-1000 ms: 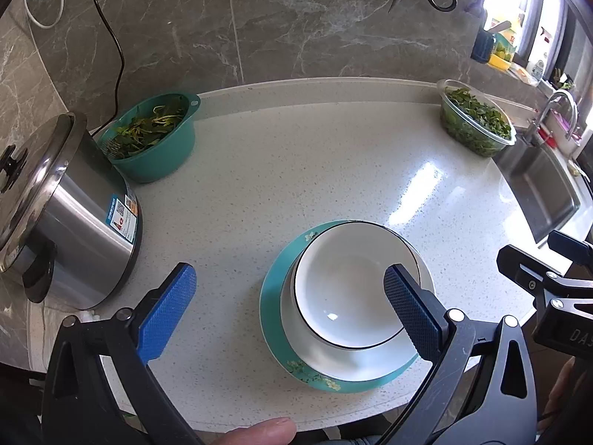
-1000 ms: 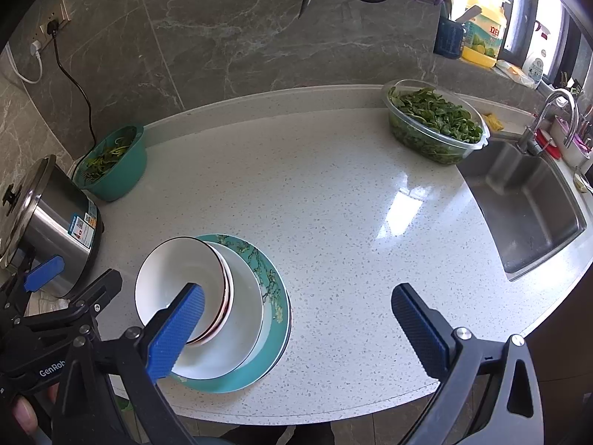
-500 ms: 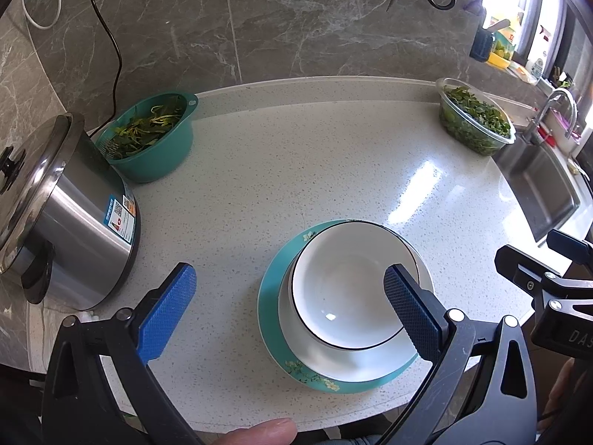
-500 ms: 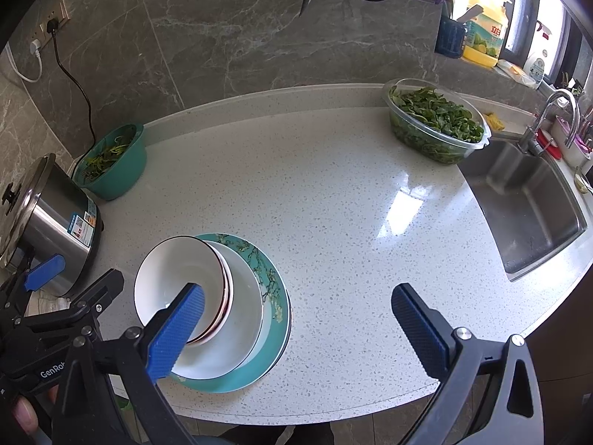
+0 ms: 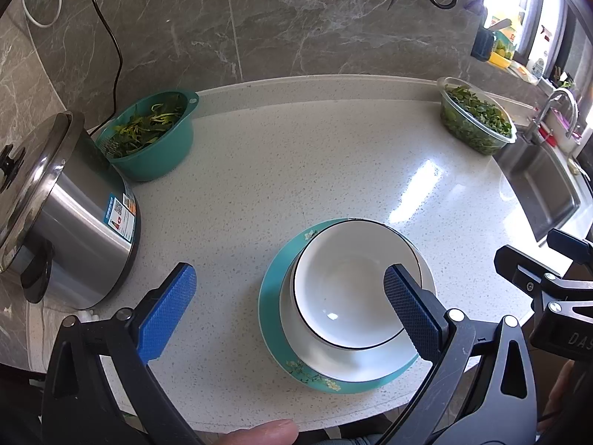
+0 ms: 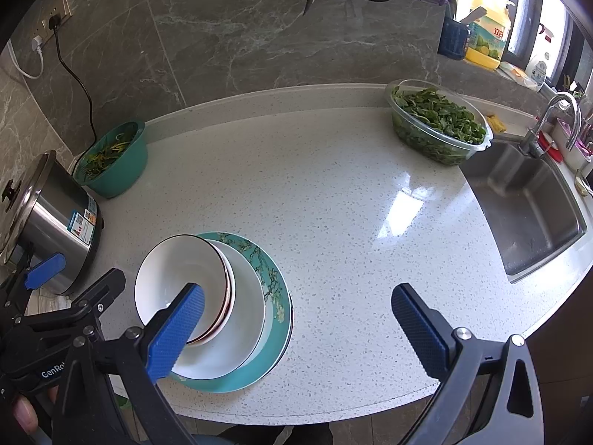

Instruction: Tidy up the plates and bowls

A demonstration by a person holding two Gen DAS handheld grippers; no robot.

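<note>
A stack sits near the counter's front edge: a white black-rimmed bowl (image 5: 348, 282) (image 6: 174, 274) on top, a white plate (image 5: 355, 367) (image 6: 241, 326) under it, and a teal flowered plate (image 5: 274, 296) (image 6: 270, 278) at the bottom. In the right wrist view a red-rimmed dish edge shows just under the bowl. My left gripper (image 5: 289, 304) is open above the stack's left side, holding nothing. To the right of the stack my right gripper (image 6: 296, 322) is open and empty.
A steel rice cooker (image 5: 66, 218) (image 6: 48, 218) stands at the left with a teal colander of greens (image 5: 152, 133) (image 6: 113, 159) behind it. A clear bowl of greens (image 5: 474, 118) (image 6: 437, 126) sits far right beside the sink (image 6: 530, 207). A person's thumb (image 5: 259, 432) shows at the bottom.
</note>
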